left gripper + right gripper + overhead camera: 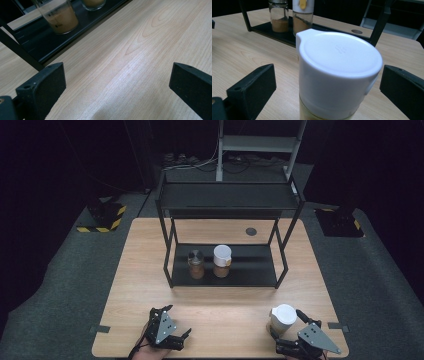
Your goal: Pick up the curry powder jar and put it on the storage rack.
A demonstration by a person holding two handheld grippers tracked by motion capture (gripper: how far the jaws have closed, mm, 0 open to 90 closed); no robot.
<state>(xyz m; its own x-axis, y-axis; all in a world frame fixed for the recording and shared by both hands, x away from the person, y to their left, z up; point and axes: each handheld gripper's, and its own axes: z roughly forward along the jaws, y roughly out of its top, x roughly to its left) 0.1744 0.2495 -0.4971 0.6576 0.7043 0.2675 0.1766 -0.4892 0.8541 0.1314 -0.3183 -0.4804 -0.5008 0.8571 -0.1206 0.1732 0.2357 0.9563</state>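
A jar with a white flip cap [283, 318] [337, 65] stands on the wooden table near the front right. My right gripper [288, 326] [328, 82] is open with one jaw on each side of this jar, and a gap shows on both sides. My left gripper [176, 321] [117, 80] is open at the front left above bare wood, with nothing between its jaws. On the lower shelf of the black rack [250, 275] stand a metal-lidded spice jar [195, 264] [278, 16] and a white-capped spice jar [222, 261] [302, 15].
The rack's upper shelf [227, 197] has nothing on it that I can see. A round grommet [251, 231] sits in the table behind the rack. The rack's front leg [22, 53] stands close ahead of the left gripper. Dark floor surrounds the table.
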